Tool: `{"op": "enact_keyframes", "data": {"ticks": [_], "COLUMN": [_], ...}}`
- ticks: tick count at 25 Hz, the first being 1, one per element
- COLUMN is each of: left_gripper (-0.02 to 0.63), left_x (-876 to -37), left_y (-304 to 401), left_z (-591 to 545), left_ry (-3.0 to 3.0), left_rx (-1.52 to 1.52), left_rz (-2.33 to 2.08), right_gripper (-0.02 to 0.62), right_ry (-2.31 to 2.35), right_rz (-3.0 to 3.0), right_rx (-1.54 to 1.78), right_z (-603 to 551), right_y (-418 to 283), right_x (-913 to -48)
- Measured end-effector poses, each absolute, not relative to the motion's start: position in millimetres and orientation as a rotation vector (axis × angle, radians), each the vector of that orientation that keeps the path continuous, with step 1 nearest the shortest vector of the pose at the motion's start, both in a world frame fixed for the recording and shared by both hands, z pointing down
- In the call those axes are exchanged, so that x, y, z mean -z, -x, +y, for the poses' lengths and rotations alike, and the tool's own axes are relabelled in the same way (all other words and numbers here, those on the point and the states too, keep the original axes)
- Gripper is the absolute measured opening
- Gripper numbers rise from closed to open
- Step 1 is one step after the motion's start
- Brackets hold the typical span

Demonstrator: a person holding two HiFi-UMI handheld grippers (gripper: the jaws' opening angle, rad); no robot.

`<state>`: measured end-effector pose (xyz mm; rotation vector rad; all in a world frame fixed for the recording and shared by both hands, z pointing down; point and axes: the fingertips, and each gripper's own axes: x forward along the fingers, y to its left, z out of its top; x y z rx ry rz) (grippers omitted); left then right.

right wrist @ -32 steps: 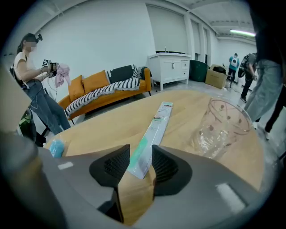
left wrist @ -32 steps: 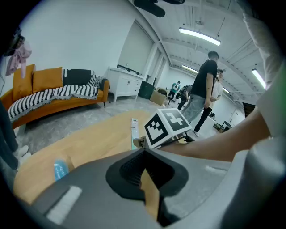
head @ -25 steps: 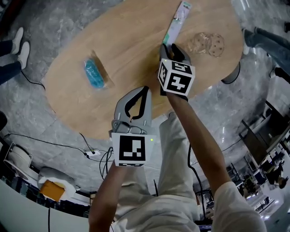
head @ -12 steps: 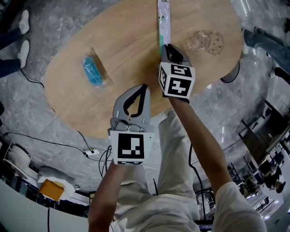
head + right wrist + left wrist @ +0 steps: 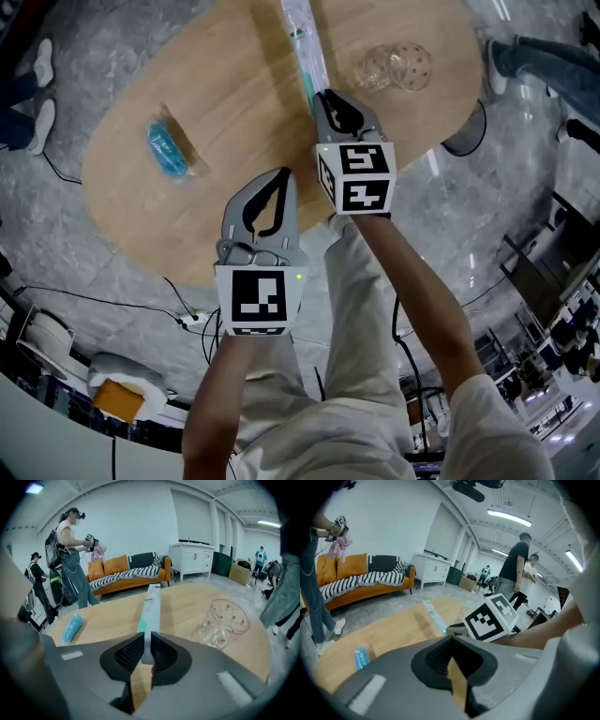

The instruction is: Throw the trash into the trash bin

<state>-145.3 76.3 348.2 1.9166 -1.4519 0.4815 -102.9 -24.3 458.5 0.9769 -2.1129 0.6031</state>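
Lifting long wrapper (image 5: 302, 37) off worktop (image 5: 234, 103), likely step: keep right gripper (image 5: 323, 95) firm, jaws just closed onto wrapper's near end, rest sticking out far side; avoid swinging loose end into clear cup (image 5: 394, 66) at right. Left gripper (image 5: 280, 174) nearer, jaws together, empty. Blue packet (image 5: 167, 150) lies left, well apart. Bin unseen.

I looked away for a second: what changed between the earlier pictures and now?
The right gripper has just been closing its jaws on the long thin packet and has raised it off the wooden table; its far end swung from right to left. The blue packet and clear plastic cup stayed put; the left gripper stayed shut and empty.
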Motion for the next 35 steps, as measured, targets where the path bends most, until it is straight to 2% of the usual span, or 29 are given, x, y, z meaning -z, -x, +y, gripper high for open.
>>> {"op": "enact_keyframes", "data": {"ticks": [20,35], "left_gripper": [0.000,0.000], "left_x": [-318,-317], "left_y": [22,-129], "left_z": [61,58], "left_ry": [-2.057,-2.165], "left_rx": [-0.527,-0.585], "left_rz": [-1.354,-1.192], "right_gripper": [0.067,0.067], "right_ry": [-1.056,-1.282], "right_rz": [-2.269,-2.167], "right_rx": [-0.556,-0.627], "right_z": [-27,-30], "right_y": [-11,-191], "right_x": [-376,-371]}}
